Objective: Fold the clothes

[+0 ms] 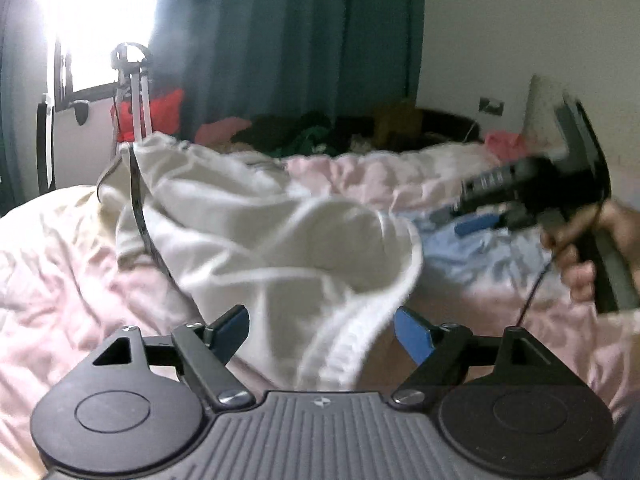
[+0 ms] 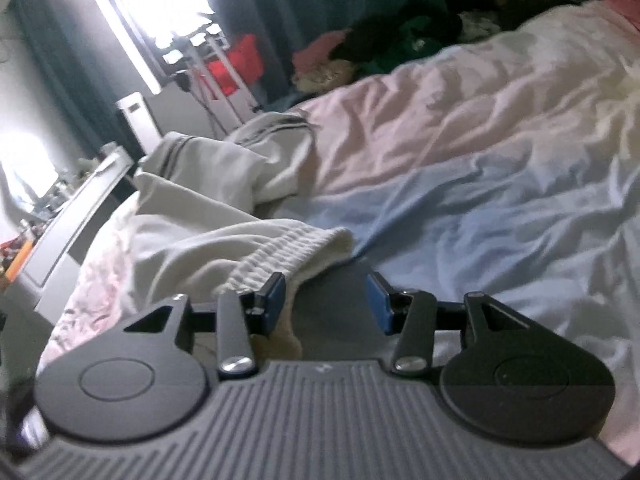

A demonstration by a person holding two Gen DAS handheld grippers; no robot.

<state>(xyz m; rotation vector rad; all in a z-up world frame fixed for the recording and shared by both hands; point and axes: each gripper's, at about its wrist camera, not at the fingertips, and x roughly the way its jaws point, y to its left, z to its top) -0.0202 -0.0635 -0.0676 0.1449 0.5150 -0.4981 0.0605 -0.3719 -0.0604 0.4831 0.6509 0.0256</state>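
Observation:
A cream-white garment [image 1: 248,232] with a ribbed waistband and dark side stripes lies crumpled on the bed. In the left wrist view my left gripper [image 1: 322,330] is open, its blue pads either side of the ribbed waistband [image 1: 352,344], not closed on it. The right gripper [image 1: 476,216] shows at the right of that view, held in a hand, blurred. In the right wrist view my right gripper [image 2: 326,300] is open, with the garment's ribbed waistband [image 2: 288,244] just ahead and left of the left pad. The striped legs [image 2: 240,152] lie farther off.
The bed is covered by a rumpled pink and pale blue duvet [image 2: 460,168]. A pile of dark, green and pink clothes [image 1: 304,132] lies at the far edge. A teal curtain [image 1: 280,40], a bright window and a tripod [image 1: 132,92] stand behind.

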